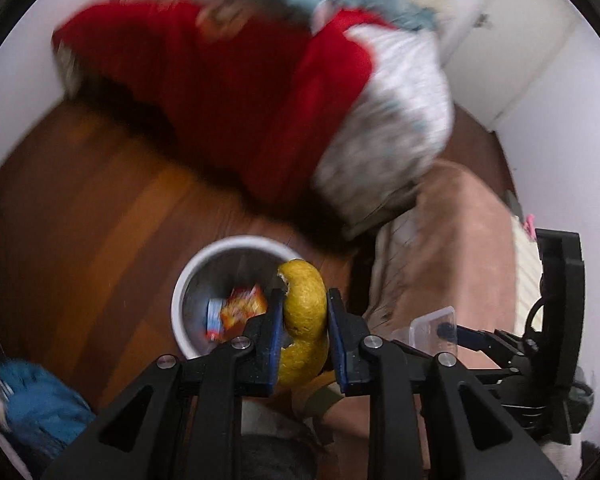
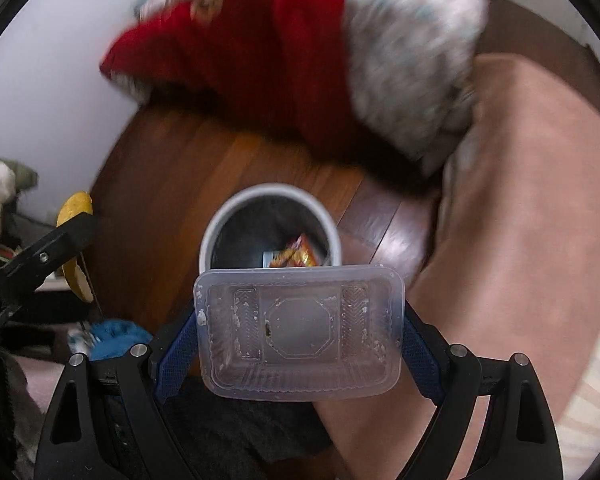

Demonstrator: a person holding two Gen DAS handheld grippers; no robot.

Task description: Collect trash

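Observation:
My left gripper (image 1: 303, 316) is shut on a yellow banana peel (image 1: 304, 320) and holds it above the right rim of a white round trash bin (image 1: 188, 280) on the wooden floor. The bin holds an orange snack wrapper (image 1: 244, 304). My right gripper (image 2: 300, 332) is shut on a clear, dirty plastic food container (image 2: 300, 332), held just in front of the same bin (image 2: 224, 216). The peel (image 2: 76, 208) and left gripper also show at the left of the right wrist view. The container (image 1: 432, 328) shows at the right of the left wrist view.
A red blanket (image 1: 220, 92) and white patterned bedding (image 1: 396, 120) hang over a bed edge beyond the bin. A pink-beige cover (image 2: 520, 220) lies to the right. A blue cloth (image 1: 36, 408) lies on the floor at the left. White walls stand behind.

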